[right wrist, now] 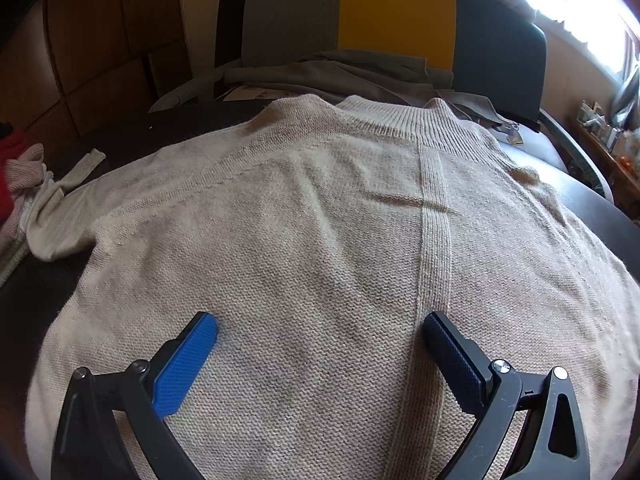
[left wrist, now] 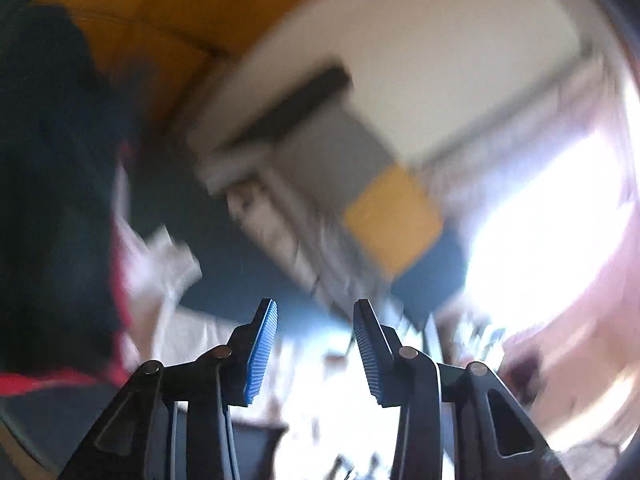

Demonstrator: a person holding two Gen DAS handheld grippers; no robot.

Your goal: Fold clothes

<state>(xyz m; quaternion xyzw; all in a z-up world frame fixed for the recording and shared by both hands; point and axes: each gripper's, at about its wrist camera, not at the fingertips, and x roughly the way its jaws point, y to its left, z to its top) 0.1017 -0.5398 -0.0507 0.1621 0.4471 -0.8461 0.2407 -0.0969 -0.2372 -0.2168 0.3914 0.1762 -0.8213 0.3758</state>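
Observation:
A beige knit sweater lies spread flat on a dark table, collar at the far side and one sleeve stretched out to the left. My right gripper is wide open, low over the sweater's near part, fingers either side of its ribbed centre seam, holding nothing. My left gripper is open and empty, raised and tilted; its view is motion-blurred and shows no sweater.
A grey, yellow and dark blue chair stands behind the table with grey cloth draped on it. Pink and red clothes lie at the table's left edge. Wooden cabinets at back left, bright window at right.

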